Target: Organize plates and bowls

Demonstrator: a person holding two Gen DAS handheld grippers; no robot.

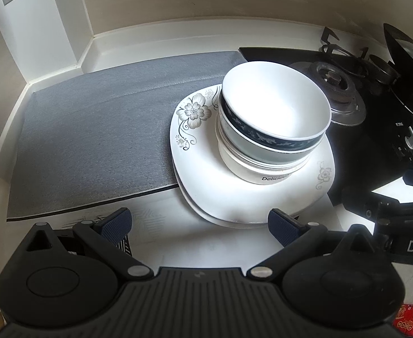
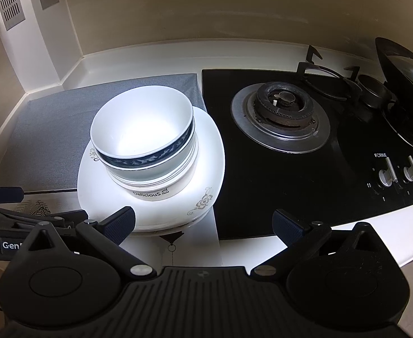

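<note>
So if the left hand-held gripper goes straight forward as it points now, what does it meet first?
Most likely the near rim of the white square plates, stacked under the bowls. The open left hand-held gripper sits just short of it; depth is uncertain.

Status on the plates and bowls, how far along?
Looks mostly done: bowls are nested on the stacked plates, beside the stove. Nothing in hand: left tongs and right tongs are open and empty. What's left is unclear; no other dishes are visible.

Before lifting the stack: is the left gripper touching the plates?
Apart. The left wrist view shows the left gripper with jaws open, bare counter between its pads and the plates.
</note>
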